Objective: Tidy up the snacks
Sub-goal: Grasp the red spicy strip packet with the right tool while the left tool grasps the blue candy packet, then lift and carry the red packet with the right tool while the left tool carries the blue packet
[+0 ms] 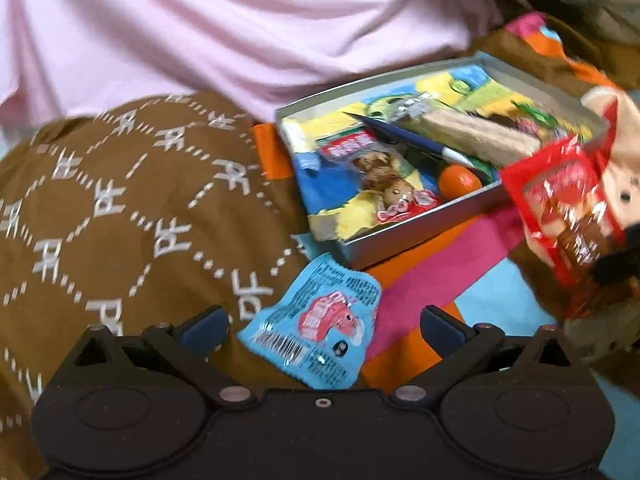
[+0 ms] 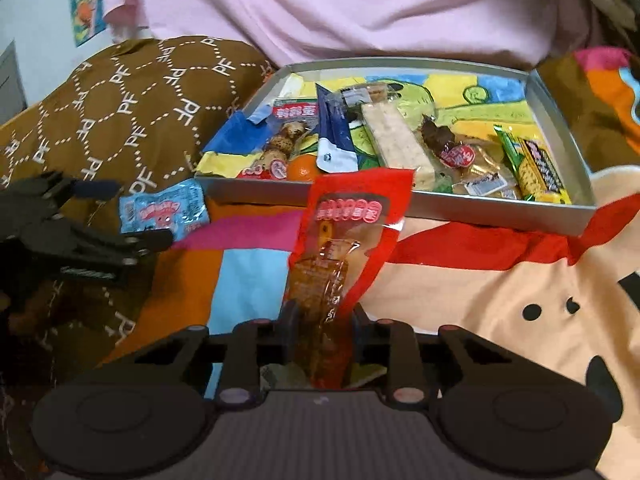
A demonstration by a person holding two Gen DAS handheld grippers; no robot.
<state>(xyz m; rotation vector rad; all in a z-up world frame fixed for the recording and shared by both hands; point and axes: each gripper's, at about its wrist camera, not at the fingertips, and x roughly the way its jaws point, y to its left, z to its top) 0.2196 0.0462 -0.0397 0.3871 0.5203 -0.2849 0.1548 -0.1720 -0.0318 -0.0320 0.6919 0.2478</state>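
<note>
most snacks sit in the tray [image 2: 560,92]; right gripper [image 2: 322,320] clamps a red packet [image 2: 352,216], left gripper [image 1: 324,320] spread wide over the blue packet [image 1: 320,328].

In the left wrist view we find the red packet [image 1: 560,208] smeared by motion blur and its print unreadable. In the right wrist view its lower end [image 2: 324,344] sinks between the right gripper's [image 2: 322,320] fingers, and the tray [image 2: 400,200] front wall seems partly covered by it.
</note>
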